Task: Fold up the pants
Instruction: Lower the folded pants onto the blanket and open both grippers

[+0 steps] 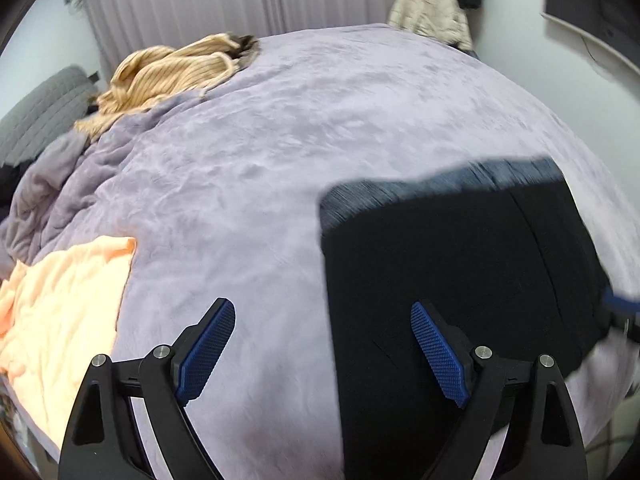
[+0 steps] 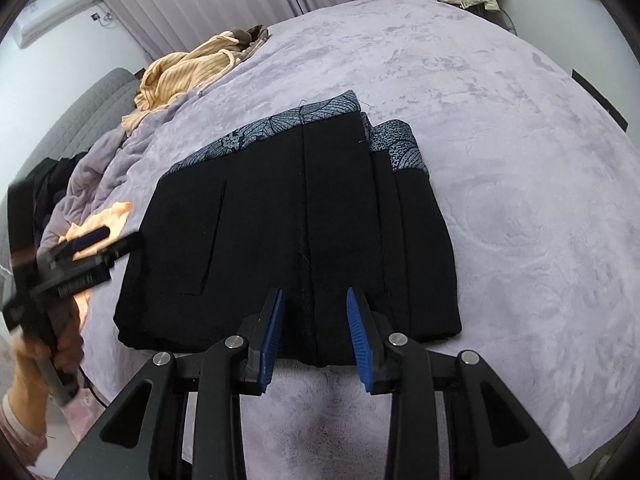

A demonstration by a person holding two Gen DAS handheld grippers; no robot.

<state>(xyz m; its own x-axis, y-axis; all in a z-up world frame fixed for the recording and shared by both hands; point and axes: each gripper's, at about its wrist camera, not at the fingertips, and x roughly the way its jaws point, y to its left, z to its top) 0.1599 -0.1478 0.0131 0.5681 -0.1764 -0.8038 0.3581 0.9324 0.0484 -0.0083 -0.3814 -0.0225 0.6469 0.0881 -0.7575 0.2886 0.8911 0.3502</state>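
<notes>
On the lilac plush bedspread (image 2: 520, 160) the black folded pants with the blue patterned waistband (image 2: 288, 220) lie flat, and my wide-open, empty left gripper (image 1: 322, 344) or half-open, empty right gripper (image 2: 315, 326) may snag and undo the near edge.

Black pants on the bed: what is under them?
The folded black pants lie flat on the lilac blanket, which shows all around them. Patterned blue-grey fabric peeks out at the far edge. Anything beneath the folded layers is covered.
</notes>
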